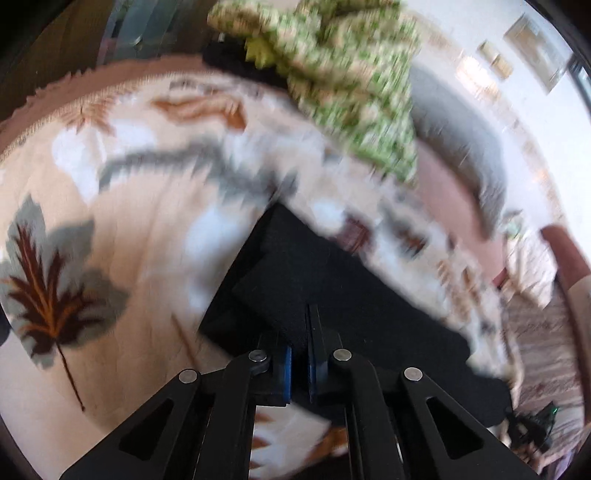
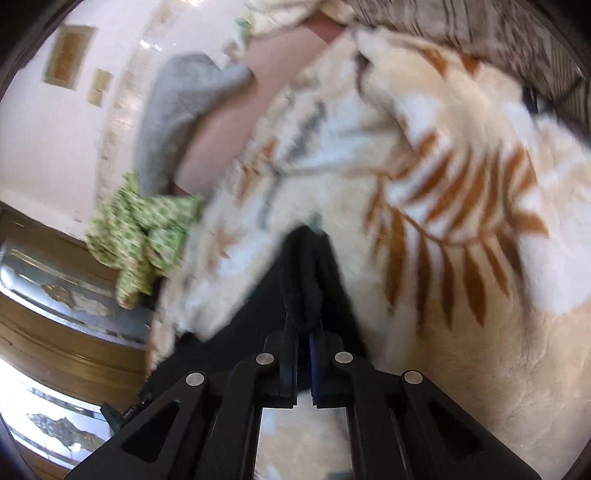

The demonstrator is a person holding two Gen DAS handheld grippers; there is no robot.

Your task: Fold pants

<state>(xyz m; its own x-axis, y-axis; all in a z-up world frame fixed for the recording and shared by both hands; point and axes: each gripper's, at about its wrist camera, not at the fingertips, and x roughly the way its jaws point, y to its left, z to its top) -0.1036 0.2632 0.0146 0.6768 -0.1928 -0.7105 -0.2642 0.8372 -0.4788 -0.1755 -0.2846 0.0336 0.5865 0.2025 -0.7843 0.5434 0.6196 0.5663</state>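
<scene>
The black pants (image 1: 325,295) hang in folded layers above a cream blanket with leaf prints (image 1: 129,206). My left gripper (image 1: 300,332) is shut on an edge of the pants, with the cloth between its blue pads. In the right wrist view the pants (image 2: 306,280) run away from the fingers as a bunched black strip over the same blanket (image 2: 461,258). My right gripper (image 2: 303,343) is shut on that bunched edge. Both views are blurred by motion.
A crumpled green patterned cloth (image 1: 343,74) lies at the blanket's far side; it also shows in the right wrist view (image 2: 136,232). A grey pillow (image 1: 461,136) lies by the white wall. A striped cover (image 2: 498,33) lies beyond the blanket. Wooden glass-front furniture (image 2: 55,295) stands at the left.
</scene>
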